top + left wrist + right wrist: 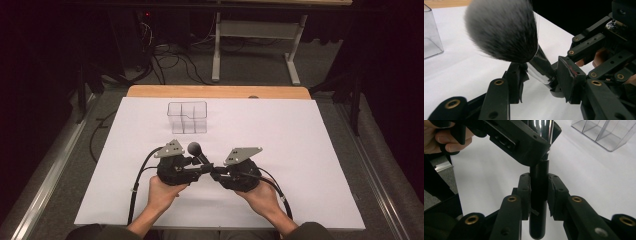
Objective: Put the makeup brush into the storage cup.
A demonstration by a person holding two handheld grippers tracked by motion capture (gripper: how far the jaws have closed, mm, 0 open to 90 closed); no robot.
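Observation:
A makeup brush [194,148] with a fluffy dark grey-tipped head [501,30], a chrome ferrule and a black handle [538,225] is held between both grippers above the white table. My left gripper [541,77] has its pads against the chrome ferrule just below the bristles. My right gripper [539,192] is shut on the black handle, whose rounded end pokes out toward the camera. In the high view the left gripper [200,167] and the right gripper [214,172] meet tip to tip near the table's front middle. The brush head tilts up and away.
A clear plastic organiser [187,117] with several compartments stands behind the grippers, also seen as the clear organiser [604,132] and its corner [431,37]. White sheet [300,150] covers the table. Cables and a stand's legs [216,60] lie on the floor beyond.

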